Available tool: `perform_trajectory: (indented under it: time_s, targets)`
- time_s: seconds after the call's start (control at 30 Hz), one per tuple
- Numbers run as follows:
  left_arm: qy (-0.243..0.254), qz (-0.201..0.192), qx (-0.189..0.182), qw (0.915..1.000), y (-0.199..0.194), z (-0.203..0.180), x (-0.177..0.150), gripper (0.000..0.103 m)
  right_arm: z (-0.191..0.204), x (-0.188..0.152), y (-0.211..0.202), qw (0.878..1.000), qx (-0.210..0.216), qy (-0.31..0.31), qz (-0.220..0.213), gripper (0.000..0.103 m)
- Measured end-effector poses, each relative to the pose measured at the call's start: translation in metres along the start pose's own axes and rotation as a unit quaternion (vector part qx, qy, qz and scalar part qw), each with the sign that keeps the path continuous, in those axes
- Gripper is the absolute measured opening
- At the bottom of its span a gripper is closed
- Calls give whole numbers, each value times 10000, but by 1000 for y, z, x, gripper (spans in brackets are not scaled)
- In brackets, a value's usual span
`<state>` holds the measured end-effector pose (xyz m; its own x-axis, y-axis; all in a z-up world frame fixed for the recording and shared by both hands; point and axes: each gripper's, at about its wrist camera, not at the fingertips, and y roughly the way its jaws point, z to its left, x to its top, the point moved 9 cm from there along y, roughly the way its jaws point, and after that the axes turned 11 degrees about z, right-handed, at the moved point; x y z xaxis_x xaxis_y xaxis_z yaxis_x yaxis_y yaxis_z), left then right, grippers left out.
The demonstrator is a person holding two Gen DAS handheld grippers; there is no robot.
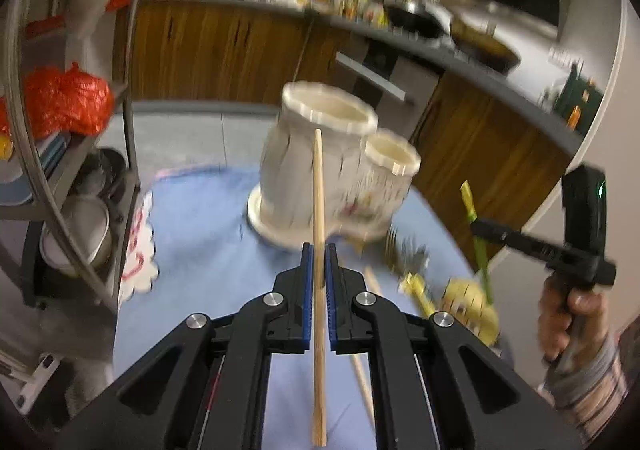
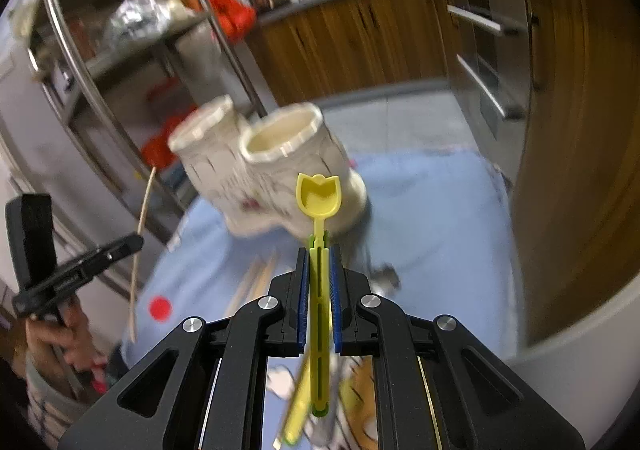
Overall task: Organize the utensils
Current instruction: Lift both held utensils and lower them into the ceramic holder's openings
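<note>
My left gripper [image 1: 319, 250] is shut on a wooden chopstick [image 1: 318, 186], held upright in front of a white two-cup utensil holder [image 1: 320, 166] on the blue table. My right gripper [image 2: 319, 250] is shut on a yellow-green plastic spoon [image 2: 318, 196], bowl end up, just in front of the same holder [image 2: 276, 166]. Both holder cups look empty. The right gripper with the spoon [image 1: 476, 226] shows at the right of the left wrist view. The left gripper with the chopstick [image 2: 142, 226] shows at the left of the right wrist view.
More chopsticks [image 1: 362, 370] and yellow utensils [image 1: 468, 306] lie on the blue tablecloth [image 1: 208, 250], with forks [image 1: 404, 254] near the holder. A metal shelf rack [image 1: 80, 130] stands left of the table. Wooden kitchen cabinets [image 1: 240, 46] run behind.
</note>
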<state>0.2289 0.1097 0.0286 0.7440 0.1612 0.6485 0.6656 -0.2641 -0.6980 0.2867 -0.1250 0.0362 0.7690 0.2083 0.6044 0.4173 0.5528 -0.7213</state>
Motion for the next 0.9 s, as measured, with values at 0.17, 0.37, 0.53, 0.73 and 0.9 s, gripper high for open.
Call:
perform_trajectory:
  time_s: [0.17,0.37,0.53,0.73,0.9]
  targets:
    - [-36,-861,-205,9961,-18,-9,27,5,9,26,-6,9967,236,75,-772,11]
    - [59,-1591,-110,9872,-26,-10,64,5,20,51,3,9928,239,-117,-1171,11]
    - [235,-2161,-115,9760,-35,-21,106,5,26,79,9,9892,260,-251,-1418,11]
    - [175,-2599,-126,9654,-34,-27,144,5,33,106,11,9848,252,-340,-1683,11]
    - [10,-2993,-55,9542,-35,-24,164,5,37,119,12,9808,276,-336,-1902,11]
